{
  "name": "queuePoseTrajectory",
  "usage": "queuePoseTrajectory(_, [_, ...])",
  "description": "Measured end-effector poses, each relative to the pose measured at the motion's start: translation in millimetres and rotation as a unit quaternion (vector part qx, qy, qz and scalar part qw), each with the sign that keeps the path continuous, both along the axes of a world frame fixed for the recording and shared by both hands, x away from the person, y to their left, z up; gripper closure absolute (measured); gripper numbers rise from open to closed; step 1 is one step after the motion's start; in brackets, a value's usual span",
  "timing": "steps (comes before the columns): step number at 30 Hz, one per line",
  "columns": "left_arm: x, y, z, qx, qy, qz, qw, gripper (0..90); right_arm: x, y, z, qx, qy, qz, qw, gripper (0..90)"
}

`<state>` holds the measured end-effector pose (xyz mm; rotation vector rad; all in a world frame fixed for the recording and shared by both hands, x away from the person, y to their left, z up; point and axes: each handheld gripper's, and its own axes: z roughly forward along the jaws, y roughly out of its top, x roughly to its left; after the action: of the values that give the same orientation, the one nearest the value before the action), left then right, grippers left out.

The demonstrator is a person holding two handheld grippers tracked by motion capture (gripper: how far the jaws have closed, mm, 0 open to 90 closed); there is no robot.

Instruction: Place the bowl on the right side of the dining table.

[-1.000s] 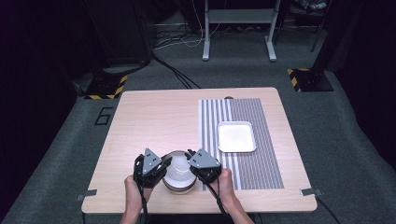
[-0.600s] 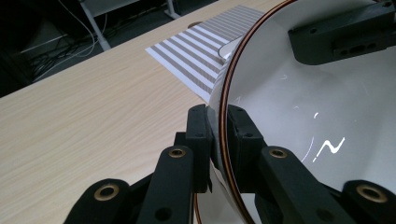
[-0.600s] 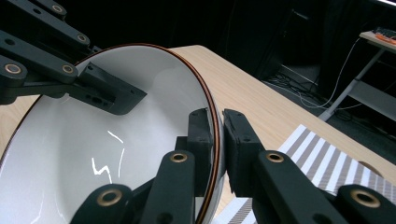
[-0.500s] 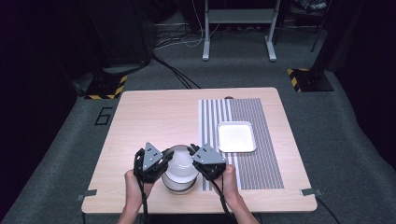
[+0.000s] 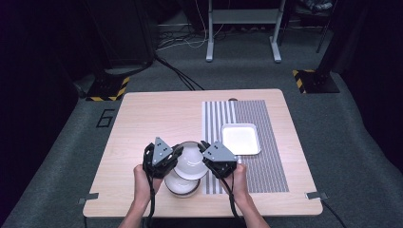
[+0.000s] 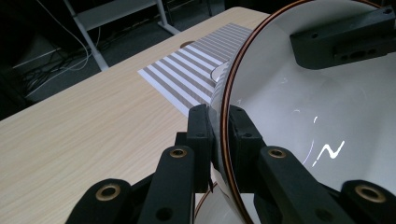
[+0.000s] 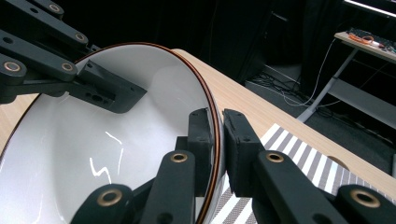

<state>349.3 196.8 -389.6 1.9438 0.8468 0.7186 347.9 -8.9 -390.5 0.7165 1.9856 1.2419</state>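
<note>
A white bowl with a thin brown rim hangs a little above the table, held from both sides. My left gripper is shut on its left rim, and my right gripper is shut on its right rim. In the left gripper view the jaws pinch the rim of the bowl. In the right gripper view the jaws clamp the opposite edge of the bowl. A second white bowl sits on the table just below and nearer the person.
A white square tray lies on a grey striped mat on the right half of the wooden table. A dark floor with cables and a desk frame surrounds the table.
Both grippers have risen with the bowl and shifted slightly away from the person. A second bowl underneath now shows apart from the lifted one.
</note>
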Motion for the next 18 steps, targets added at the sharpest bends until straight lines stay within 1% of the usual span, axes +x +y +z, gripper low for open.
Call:
queuePoseTrajectory(1, [1.3, -1.5, 0.7, -0.003, -0.002, -0.002, 1.0000, 81.1, 0.3, -1.0, 0.4, -0.001, 0.001, 0.000, 1.0000, 82.1])
queuePoseTrajectory(3, [3.3, -3.0, 1.6, -0.002, -0.002, -0.003, 1.0000, 81.2, 1.5, -3.0, 1.2, 0.004, 0.001, -0.004, 1.0000, 82.2])
queuePoseTrajectory(9, [8.7, -6.1, 1.6, -0.006, 0.001, -0.003, 1.0000, 81.3, 6.1, -6.0, 1.4, 0.004, 0.004, -0.009, 0.9999, 82.2])
queuePoseTrajectory(10, [9.8, -6.1, 1.9, -0.002, 0.000, -0.005, 1.0000, 81.4, 6.7, -6.3, 1.4, 0.004, 0.004, -0.010, 0.9999, 82.2])
queuePoseTrajectory(11, [10.5, -7.1, 1.6, -0.006, 0.000, -0.004, 1.0000, 81.4, 7.4, -6.6, 1.3, 0.005, 0.005, -0.011, 0.9999, 82.3])
queuePoseTrajectory(15, [14.3, -8.2, 2.6, 0.000, 0.001, -0.006, 1.0000, 81.3, 11.0, -8.4, 0.5, 0.005, 0.005, -0.012, 0.9999, 82.4])
queuePoseTrajectory(16, [15.6, -9.3, 2.2, -0.005, 0.000, -0.005, 1.0000, 81.3, 11.9, -8.6, 0.4, 0.005, 0.006, -0.013, 0.9999, 82.4])
queuePoseTrajectory(17, [17.1, -9.3, 2.5, -0.001, 0.000, -0.008, 1.0000, 81.3, 13.0, -9.0, 0.3, 0.006, 0.007, -0.014, 0.9999, 82.4])
queuePoseTrajectory(18, [17.9, -10.0, 2.2, -0.004, 0.001, -0.008, 1.0000, 81.3, 13.9, -9.4, 0.4, 0.004, 0.007, -0.015, 0.9999, 82.5])
